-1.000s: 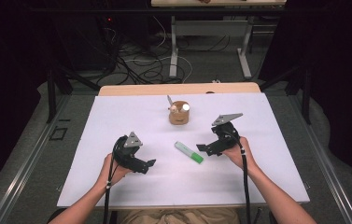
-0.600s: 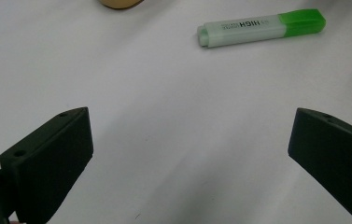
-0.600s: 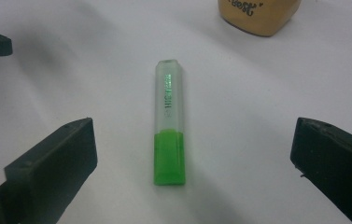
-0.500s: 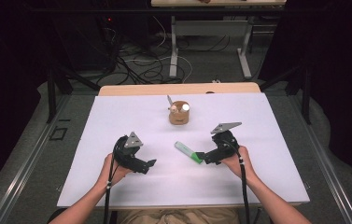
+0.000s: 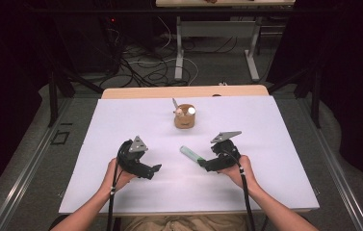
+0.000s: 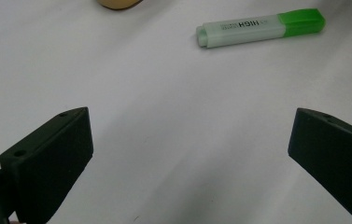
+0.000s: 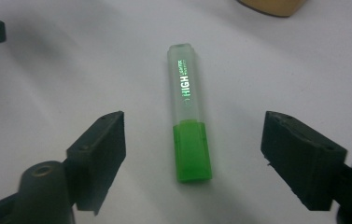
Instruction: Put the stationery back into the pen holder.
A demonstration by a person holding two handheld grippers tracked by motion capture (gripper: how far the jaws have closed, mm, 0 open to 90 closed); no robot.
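A pale green highlighter [image 5: 191, 155] with a bright green cap [image 7: 191, 154] lies flat on the white table [image 5: 265, 144], right of centre. My right gripper [image 5: 203, 164] points at it from the right. Its jaws have just been closing and stand on either side of the cap end [image 7: 194, 154] with a gap on each side, so nothing is pressed. The left gripper [image 5: 156, 169] rests low on the table to the left, jaws wide apart [image 6: 190, 158] with nothing between them; the highlighter [image 6: 257, 29] lies farther off in front of it.
A small brown cup [image 5: 184, 116] with a pen standing in it sits behind the highlighter at the table's middle. Its edge shows in the right gripper view [image 7: 271, 5]. The table's wooden back edge [image 5: 184, 91] and cables on the floor lie beyond.
My right gripper has moved left and slightly down to the highlighter, and its jaws now straddle the green cap end and stand narrower. The left gripper has stayed where it was.
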